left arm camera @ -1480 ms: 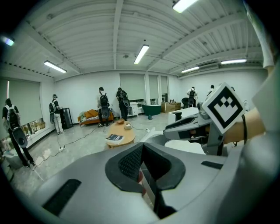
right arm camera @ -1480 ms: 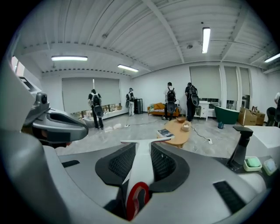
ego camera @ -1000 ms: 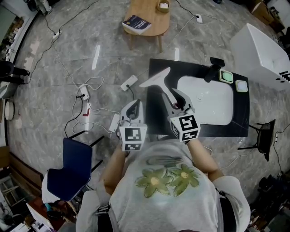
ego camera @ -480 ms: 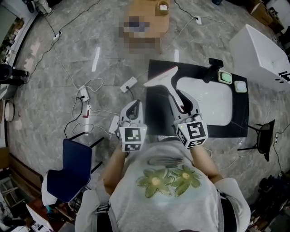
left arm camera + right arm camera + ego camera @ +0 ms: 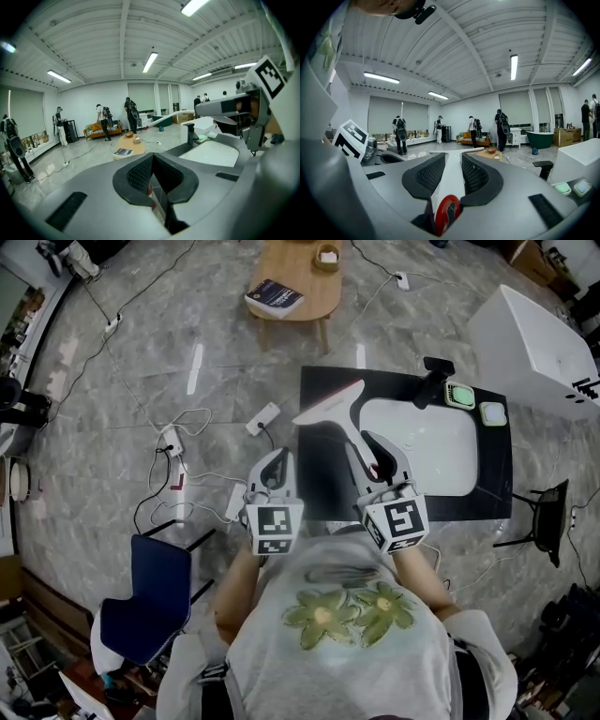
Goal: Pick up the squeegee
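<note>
The squeegee (image 5: 349,420) has a white handle, a wide blade and a red ring at its end. It hangs above the left part of the black counter (image 5: 497,486). My right gripper (image 5: 372,448) is shut on its handle. In the right gripper view the handle (image 5: 451,180) runs between both pads, with the blade pointing away. My left gripper (image 5: 274,457) hovers left of the counter over the floor, its jaw tips (image 5: 152,158) together with nothing in them. The left gripper view also catches the squeegee blade (image 5: 165,119) and the right gripper (image 5: 234,105) at its right.
A white sink (image 5: 427,451) with a black faucet (image 5: 433,381) and two soap dishes (image 5: 463,395) is set in the counter. Cables and power strips (image 5: 265,415) lie on the floor, a blue chair (image 5: 145,592) stands at the left, a wooden table (image 5: 319,292) beyond. People stand far off.
My right gripper has lifted the squeegee and drawn it a little to the right, over the counter. The left gripper has kept its place.
</note>
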`<move>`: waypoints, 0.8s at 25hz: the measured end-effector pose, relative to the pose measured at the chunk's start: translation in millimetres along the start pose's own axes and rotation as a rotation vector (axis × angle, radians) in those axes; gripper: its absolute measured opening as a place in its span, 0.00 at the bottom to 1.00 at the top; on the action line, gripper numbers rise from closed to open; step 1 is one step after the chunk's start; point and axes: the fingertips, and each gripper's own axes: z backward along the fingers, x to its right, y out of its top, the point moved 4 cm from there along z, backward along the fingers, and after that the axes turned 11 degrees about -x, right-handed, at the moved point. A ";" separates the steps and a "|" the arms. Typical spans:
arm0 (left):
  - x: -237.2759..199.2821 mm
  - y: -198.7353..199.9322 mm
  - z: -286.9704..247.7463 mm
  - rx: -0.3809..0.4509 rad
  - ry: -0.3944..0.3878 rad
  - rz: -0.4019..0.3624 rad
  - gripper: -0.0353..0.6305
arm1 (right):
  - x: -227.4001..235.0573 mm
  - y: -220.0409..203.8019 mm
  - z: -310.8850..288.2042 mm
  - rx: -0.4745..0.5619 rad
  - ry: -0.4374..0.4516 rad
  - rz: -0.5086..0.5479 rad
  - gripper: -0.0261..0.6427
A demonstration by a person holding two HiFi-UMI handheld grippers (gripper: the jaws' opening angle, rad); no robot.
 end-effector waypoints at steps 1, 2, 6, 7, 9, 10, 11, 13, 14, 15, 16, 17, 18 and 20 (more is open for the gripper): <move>0.5 0.6 -0.1 0.001 -0.001 -0.001 0.07 | -0.3 -0.1 0.8 0.002 0.001 -0.002 0.22; 1.2 0.8 -0.2 0.002 -0.001 -0.002 0.07 | -0.5 -0.2 1.6 0.003 0.001 -0.002 0.22; 5.6 0.4 0.0 0.003 -0.004 -0.005 0.07 | -0.5 -0.7 5.2 0.009 0.004 0.007 0.22; 6.2 0.6 0.0 0.003 -0.004 -0.005 0.07 | -0.4 -0.7 5.4 0.009 0.006 0.008 0.22; 6.3 0.8 0.0 0.003 -0.001 -0.005 0.07 | 0.1 -1.3 4.7 0.007 0.011 0.007 0.22; 6.4 0.9 0.1 0.003 0.001 -0.004 0.07 | 0.2 -1.9 4.4 0.006 0.013 0.006 0.22; 6.7 1.1 0.3 0.003 0.002 -0.004 0.07 | 0.3 -2.4 4.3 0.005 0.014 0.006 0.22; 7.5 1.8 1.3 0.004 0.004 -0.004 0.07 | 0.6 -2.4 5.1 0.005 0.015 0.005 0.22; 7.8 2.0 1.7 0.005 0.005 -0.004 0.07 | 0.6 -2.0 5.6 0.006 0.016 0.006 0.22; 7.9 2.1 2.0 0.005 0.006 -0.003 0.07 | 0.6 -1.6 5.9 0.006 0.017 0.006 0.22; 8.1 1.9 2.4 0.005 0.008 -0.002 0.07 | 0.7 -1.5 6.3 0.006 0.018 0.007 0.22; 8.5 1.7 2.7 0.006 0.009 -0.001 0.07 | 0.8 -1.6 6.7 0.006 0.019 0.007 0.22; 9.1 1.5 3.1 0.006 0.010 0.000 0.07 | 1.0 -1.9 7.4 0.006 0.021 0.007 0.22; 10.4 1.2 3.4 0.006 0.012 0.001 0.07 | 1.6 -2.4 8.7 0.007 0.023 0.007 0.22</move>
